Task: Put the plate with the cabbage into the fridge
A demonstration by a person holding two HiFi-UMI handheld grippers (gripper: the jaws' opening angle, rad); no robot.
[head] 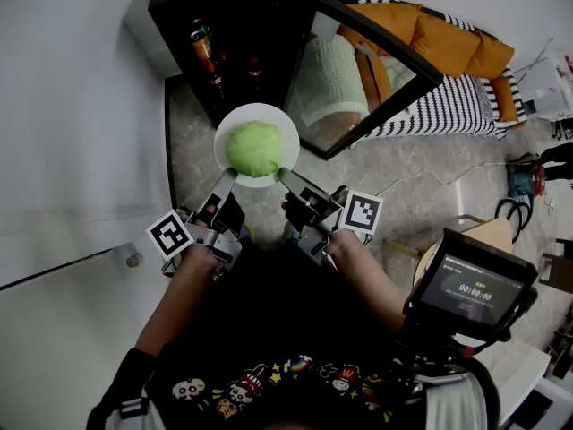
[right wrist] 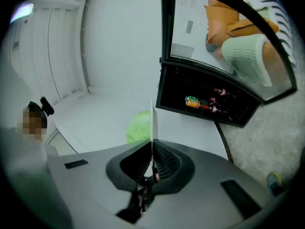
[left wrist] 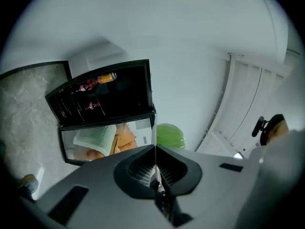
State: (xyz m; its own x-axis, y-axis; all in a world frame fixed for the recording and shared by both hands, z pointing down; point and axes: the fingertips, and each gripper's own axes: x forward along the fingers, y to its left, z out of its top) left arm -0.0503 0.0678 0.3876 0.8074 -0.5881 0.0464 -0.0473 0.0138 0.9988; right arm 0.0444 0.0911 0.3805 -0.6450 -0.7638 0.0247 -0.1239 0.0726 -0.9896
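Note:
A white plate point(head: 235, 130) carries a green cabbage point(head: 254, 148) and hangs in the air in front of the open black fridge point(head: 233, 34). My left gripper point(head: 229, 179) is shut on the plate's near-left rim, and my right gripper point(head: 285, 177) is shut on its near-right rim. In the left gripper view the plate's rim point(left wrist: 154, 132) shows edge-on between the jaws, with the cabbage point(left wrist: 169, 135) behind it. In the right gripper view the rim point(right wrist: 153, 123) also stands edge-on, the cabbage point(right wrist: 139, 126) to its left.
The fridge's glass door point(head: 376, 70) stands swung open to the right, reflecting an orange cushion. Bottles and a can point(head: 204, 47) sit on shelves inside the fridge. A white wall point(head: 72, 106) runs along the left. A striped sofa point(head: 448, 106) stands beyond the door.

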